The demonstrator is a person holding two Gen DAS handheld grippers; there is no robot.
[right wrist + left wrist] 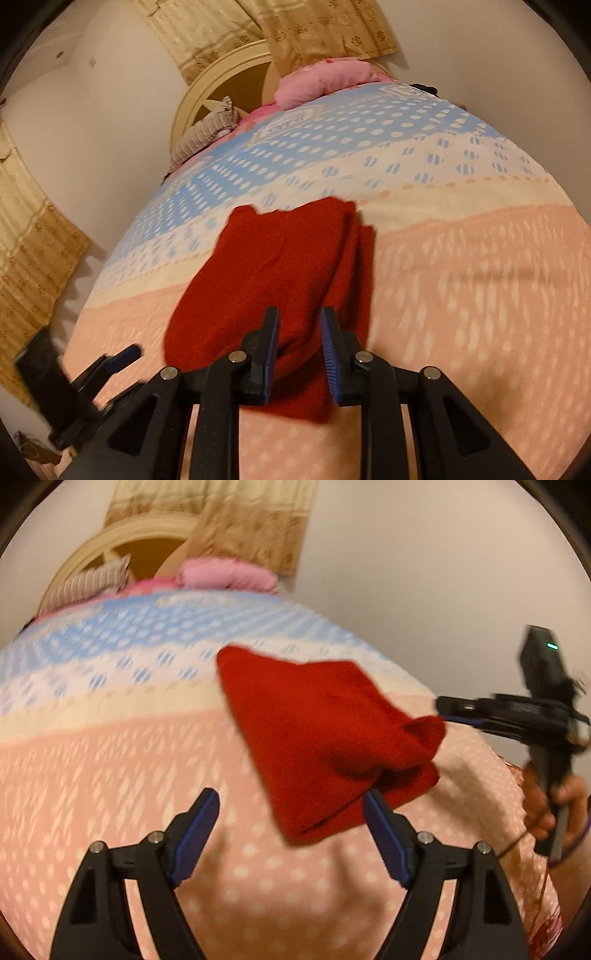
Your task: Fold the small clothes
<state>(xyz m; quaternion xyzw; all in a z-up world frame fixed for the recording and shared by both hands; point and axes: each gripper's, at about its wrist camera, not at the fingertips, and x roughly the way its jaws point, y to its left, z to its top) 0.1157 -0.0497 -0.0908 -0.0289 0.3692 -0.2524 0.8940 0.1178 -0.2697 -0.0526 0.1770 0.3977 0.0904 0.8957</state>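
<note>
A small red garment lies partly folded on the bed's patterned cover. My left gripper is open and empty, its right finger just beside the garment's near edge. In the right wrist view my right gripper has its jaws closed on a bunched fold of the red garment. In the left wrist view the right gripper grips the garment's lifted right corner. The left gripper shows at the lower left of the right wrist view.
The cover is pink with white dots near me and blue and white farther off. A pink pillow and a striped cloth lie by the cream headboard. Beige curtains hang along the walls.
</note>
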